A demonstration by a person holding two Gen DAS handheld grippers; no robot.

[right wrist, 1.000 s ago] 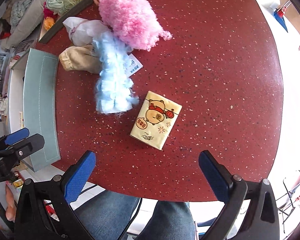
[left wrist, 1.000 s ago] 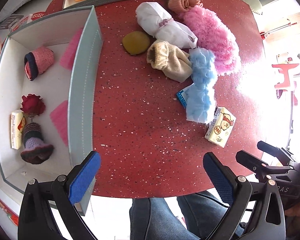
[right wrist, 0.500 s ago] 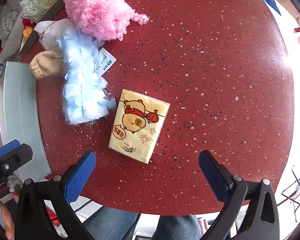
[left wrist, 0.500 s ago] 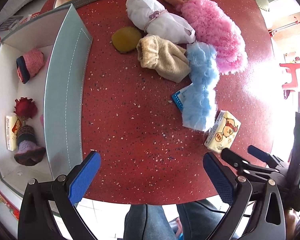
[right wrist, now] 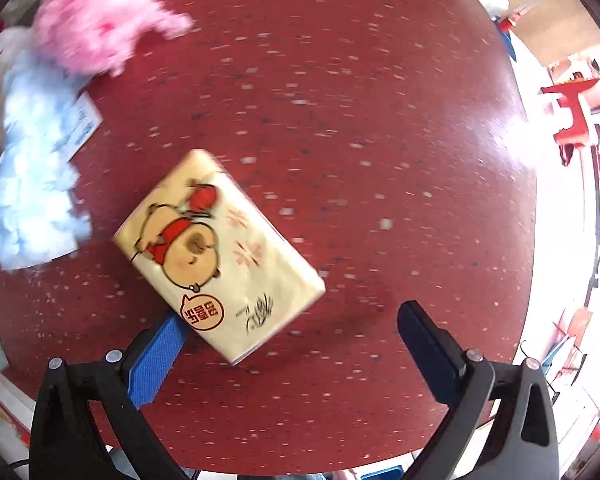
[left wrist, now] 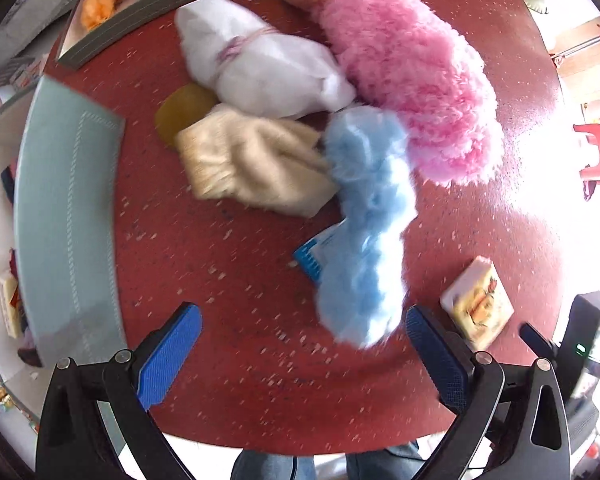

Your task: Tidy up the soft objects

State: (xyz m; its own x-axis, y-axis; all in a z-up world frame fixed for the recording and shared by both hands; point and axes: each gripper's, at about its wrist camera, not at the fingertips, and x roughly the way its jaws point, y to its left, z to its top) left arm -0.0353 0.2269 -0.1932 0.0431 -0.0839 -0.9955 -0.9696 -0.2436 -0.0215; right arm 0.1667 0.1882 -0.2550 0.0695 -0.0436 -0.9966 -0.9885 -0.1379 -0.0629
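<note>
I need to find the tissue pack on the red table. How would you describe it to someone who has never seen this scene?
Start from the round red table and find the fluffy light blue piece near the soft pile. Just beside it, between the open fingers of the right tool, lies the tissue pack. It is the only flat-sided, smooth thing: cream wrapper, cartoon animal in red.

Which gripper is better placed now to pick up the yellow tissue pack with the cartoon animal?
Right. The open right gripper has the yellow cartoon tissue pack just ahead between its fingers; for the open left gripper, it lies off to the side.
</note>
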